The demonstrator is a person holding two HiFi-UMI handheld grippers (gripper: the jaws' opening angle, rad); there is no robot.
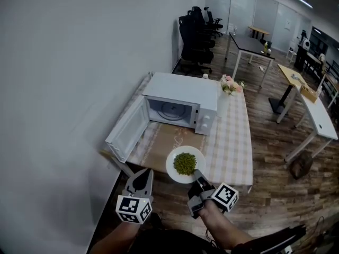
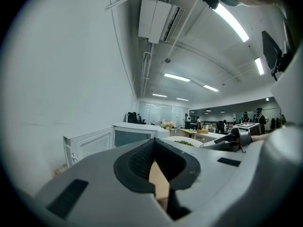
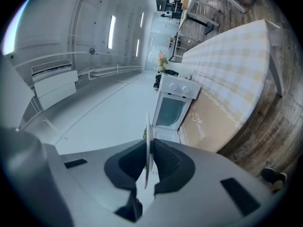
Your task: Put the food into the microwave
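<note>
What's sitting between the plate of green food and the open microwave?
Only a bare stretch of the tan table mat; nothing stands between the plate and the microwave, as the head view shows.

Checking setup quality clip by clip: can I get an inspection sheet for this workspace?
Surface: table under a pale checked cloth, with a tan mat in front of the microwave.
Job's things: white microwave, its door swung open and only the turntable inside; round white plate of green food, held in front of the microwave.
Clutter: bunch of pink flowers by the microwave's far corner.
Grippers: left gripper shut, nothing in it; right gripper shut on the plate's rim.
Cables: nothing seen.
Surroundings: white wall, wooden floor, black office chairs, white desks.
</note>
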